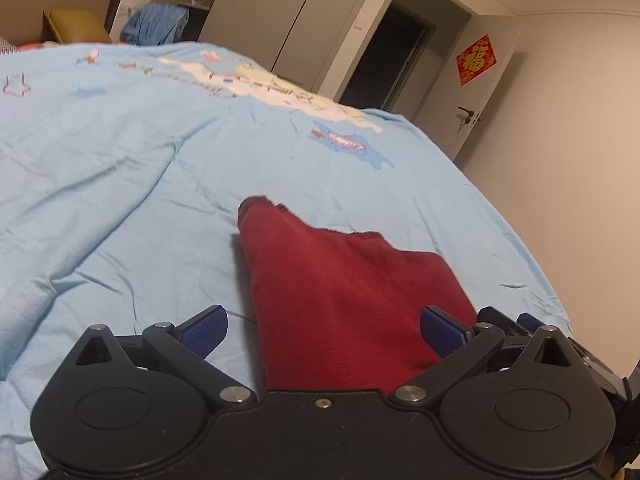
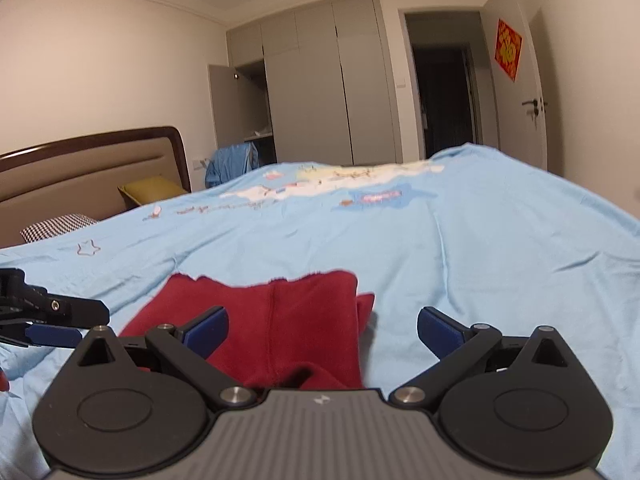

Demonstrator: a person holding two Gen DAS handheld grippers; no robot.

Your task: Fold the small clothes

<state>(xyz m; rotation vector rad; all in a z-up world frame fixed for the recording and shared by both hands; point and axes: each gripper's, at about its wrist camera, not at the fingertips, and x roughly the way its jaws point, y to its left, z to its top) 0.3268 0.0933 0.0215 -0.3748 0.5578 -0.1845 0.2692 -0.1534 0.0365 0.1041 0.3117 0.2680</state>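
A red garment (image 1: 344, 300) is seen lying partly folded on the blue bedspread (image 1: 120, 184). The left claw (image 1: 324, 330) and right claw (image 2: 323, 330) are held spread wide, empty, just above the garment. It is judged soft, light and limp, best pinched at its corners.

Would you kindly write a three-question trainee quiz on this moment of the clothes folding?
1. True or false: the left gripper is shut on the dark red fleece garment.
2. What does the garment lie on: A a wooden floor, B the light blue printed bedspread, C a chair?
3. Are the right gripper's jaws open or shut?

Key: 1 false, both blue pads stand apart; 2 B; 3 open.
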